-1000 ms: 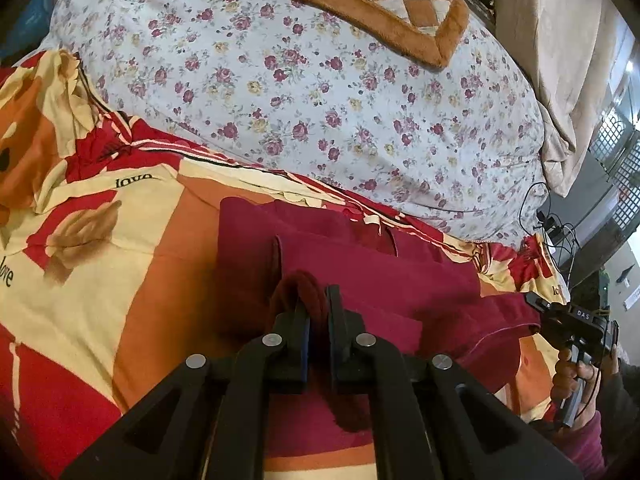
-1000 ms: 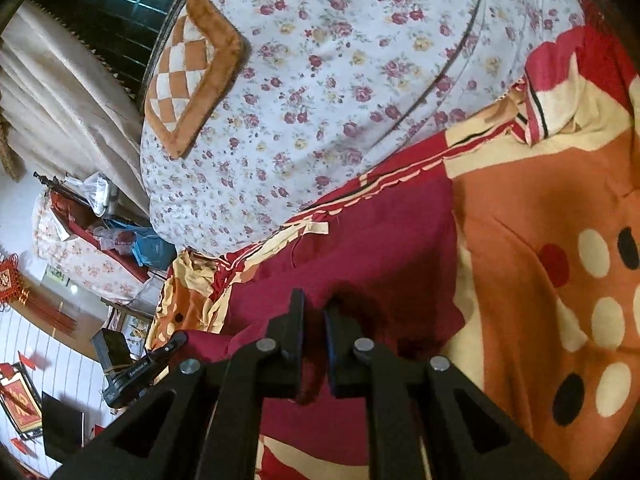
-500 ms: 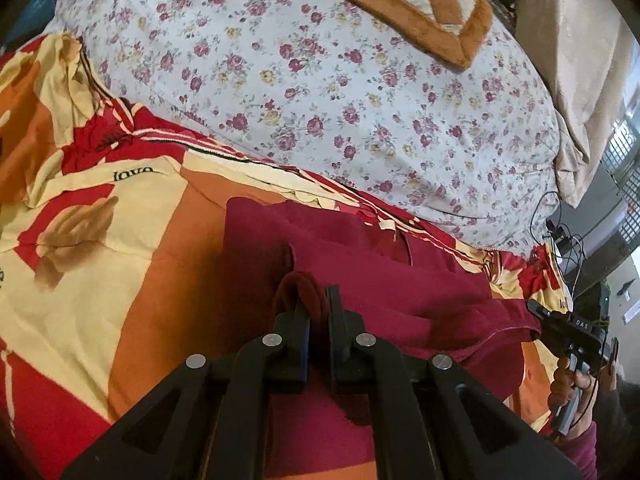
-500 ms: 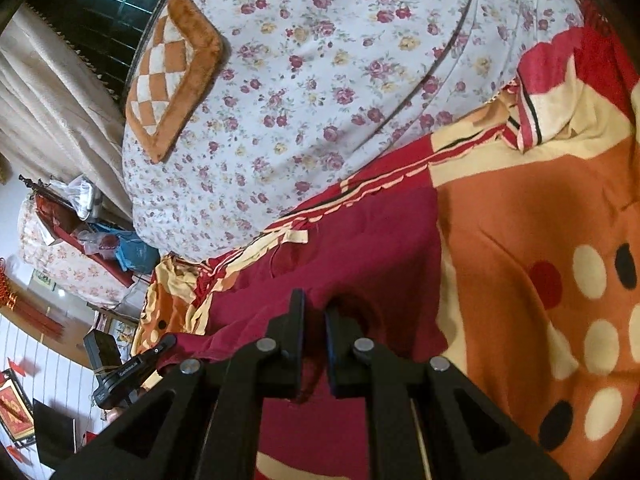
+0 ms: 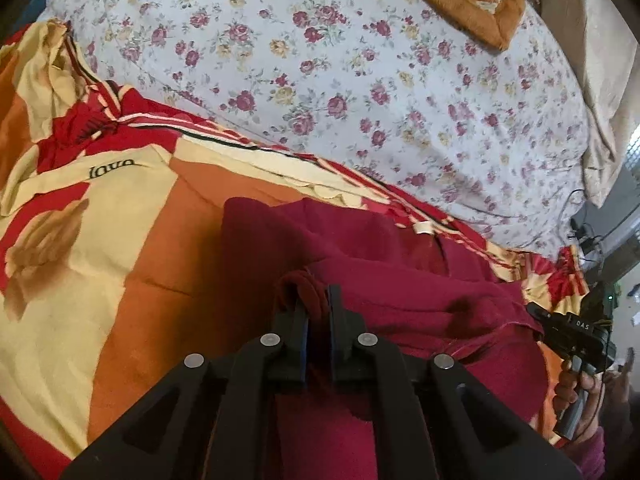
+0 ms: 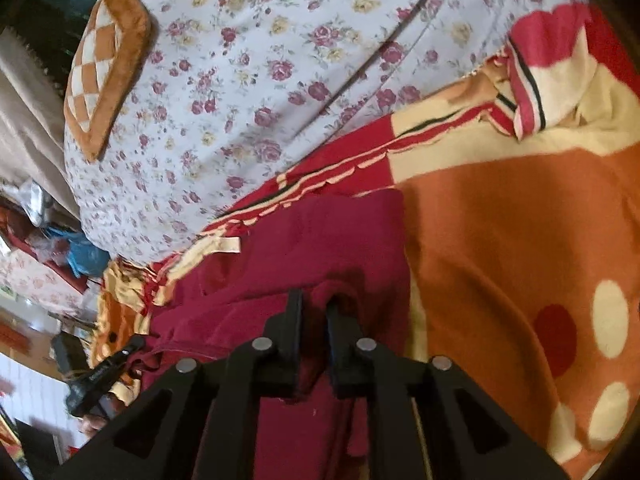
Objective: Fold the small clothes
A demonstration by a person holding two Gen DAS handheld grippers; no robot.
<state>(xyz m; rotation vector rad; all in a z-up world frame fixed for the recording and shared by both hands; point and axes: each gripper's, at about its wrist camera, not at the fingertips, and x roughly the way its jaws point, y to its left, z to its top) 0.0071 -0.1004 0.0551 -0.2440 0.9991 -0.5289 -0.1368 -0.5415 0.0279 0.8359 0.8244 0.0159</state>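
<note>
A dark red garment (image 5: 400,288) lies spread on a patterned bedspread (image 5: 120,240), partly folded over itself in soft layers. Its near edge is bunched upward at two spots, and a cream label shows near its far edge.

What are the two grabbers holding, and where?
Left gripper pinches a bunched edge of the dark red garment. Right gripper is opening, another fold between its fingers.

The floral duvet (image 5: 360,92) bulks at twelve o'clock, while flat orange blanket (image 5: 132,280) lies open at nine o'clock.
</note>
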